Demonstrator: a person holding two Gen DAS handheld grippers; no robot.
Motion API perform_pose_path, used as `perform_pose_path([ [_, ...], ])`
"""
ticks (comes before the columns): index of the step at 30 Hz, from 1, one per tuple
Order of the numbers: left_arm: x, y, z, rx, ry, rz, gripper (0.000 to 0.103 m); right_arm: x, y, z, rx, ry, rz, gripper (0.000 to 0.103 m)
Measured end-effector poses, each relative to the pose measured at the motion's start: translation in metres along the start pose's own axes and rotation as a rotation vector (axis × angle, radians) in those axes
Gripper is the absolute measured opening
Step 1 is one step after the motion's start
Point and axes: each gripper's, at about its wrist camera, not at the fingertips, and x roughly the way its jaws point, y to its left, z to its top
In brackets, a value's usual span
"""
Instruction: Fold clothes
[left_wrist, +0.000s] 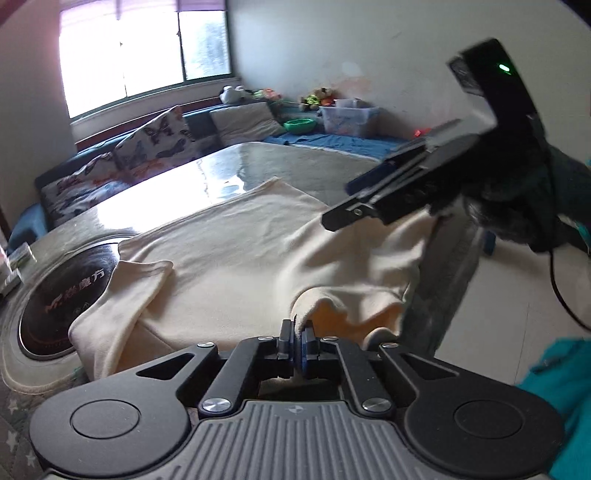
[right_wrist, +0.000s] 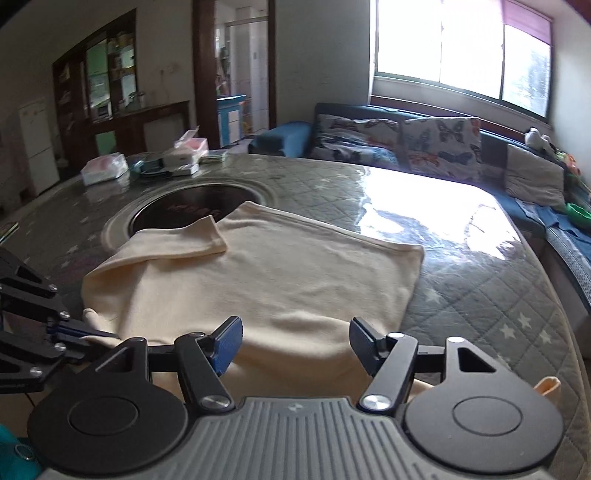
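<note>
1. On the quilted table (right_wrist: 480, 280), a cream long-sleeved top (right_wrist: 280, 273) lies spread flat; its far left corner overlaps the round dark induction cooktop (right_wrist: 192, 206) sunk in the table's middle.
2. 1 sleeve (right_wrist: 184, 240) is already folded in across the body at the far left, so the fold looks partly done.
3. Left gripper (left_wrist: 297, 334): jaws pressed together, pinching a raised fold of the near edge of the top (left_wrist: 258, 251). Judgement: the pinch holds that corner ready to lift or carry over.
4. Right gripper (right_wrist: 295, 332): fingers spread wide, hovering over the near hem, nothing between them. Likely lining up for a 2nd grasp, so both near corners can move together.
5. Near right, a small bit of cloth (right_wrist: 548, 386) pokes out beyond the right gripper body; probably the other sleeve, cannot confirm.
6. Far left of the table: tissue packs and boxes (right_wrist: 147, 166), well apart from the garment.
7. Risk: cloth hangs off the near table edge; a 1-sided pull could skew the fold.
</note>
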Motion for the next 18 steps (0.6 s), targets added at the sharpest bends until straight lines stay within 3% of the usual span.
perform_pose_path([
  [5,0.004,0.005,-0.005,-0.016,0.014,-0.018,0.011,0.013,0.018,-0.011,-0.065,0.056,0.056,0.066],
  [7,0.001,0.008,-0.003,-0.027,-0.003,-0.014,0.027,0.014,0.023,-0.012,-0.088,0.066,0.07,0.066],
  [8,0.0,0.011,-0.002,-0.039,-0.014,0.0,0.043,0.014,0.024,-0.012,-0.098,0.068,0.076,0.066],
  [9,-0.002,0.014,-0.001,-0.051,-0.026,0.015,0.052,0.015,0.026,-0.012,-0.108,0.069,0.082,0.066],
  [11,-0.003,0.02,0.001,-0.079,-0.043,0.045,0.06,0.015,0.029,-0.012,-0.128,0.072,0.094,0.066],
  [13,-0.001,0.028,0.004,-0.119,-0.048,0.077,0.077,0.015,0.033,-0.011,-0.148,0.075,0.106,0.066],
  [18,0.003,0.047,0.002,-0.215,-0.062,0.148,0.091,0.016,0.041,-0.011,-0.198,0.082,0.136,0.066],
])
